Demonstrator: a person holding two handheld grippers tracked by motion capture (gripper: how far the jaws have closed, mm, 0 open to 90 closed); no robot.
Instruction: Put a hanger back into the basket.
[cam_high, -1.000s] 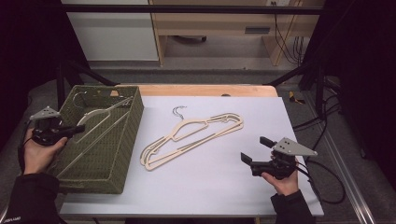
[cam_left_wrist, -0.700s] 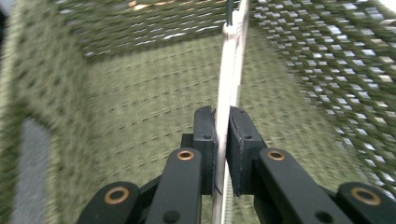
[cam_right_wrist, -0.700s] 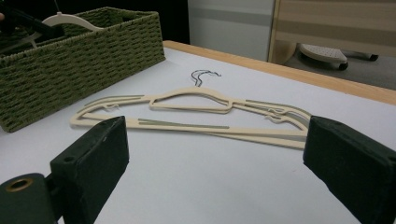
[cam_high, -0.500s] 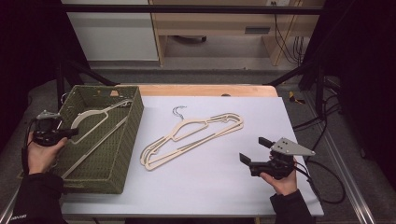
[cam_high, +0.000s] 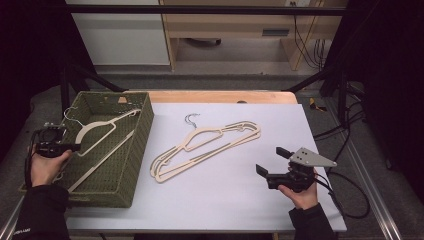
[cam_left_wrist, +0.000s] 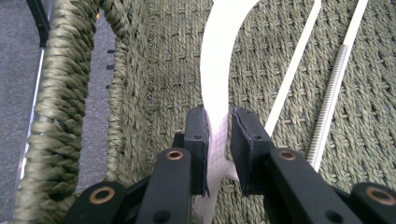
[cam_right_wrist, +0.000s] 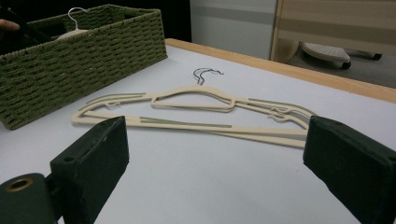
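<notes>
From the high view, a cream plastic hanger (cam_high: 97, 135) is held inside the green woven basket (cam_high: 141, 135) by the left gripper (cam_high: 75, 147). In the left gripper view, its jaws are closed on the hanger. In the right gripper view, the right gripper (cam_right_wrist: 215, 175) is wide open and empty, facing stacked cream hangers (cam_right_wrist: 196, 109) on the white table (cam_right_wrist: 210, 186).

Cream hanger (cam_high: 102, 131) tilted in green basket (cam_high: 131, 165).

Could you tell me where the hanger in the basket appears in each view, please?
High view: hanger at left, inside the basket, its shoulder at the left gripper.
Left gripper view: centre, its white arm clamped between the jaws.
Right gripper view: top left, hook and neck rising over the rim.
Shared landmark: the basket.
</notes>
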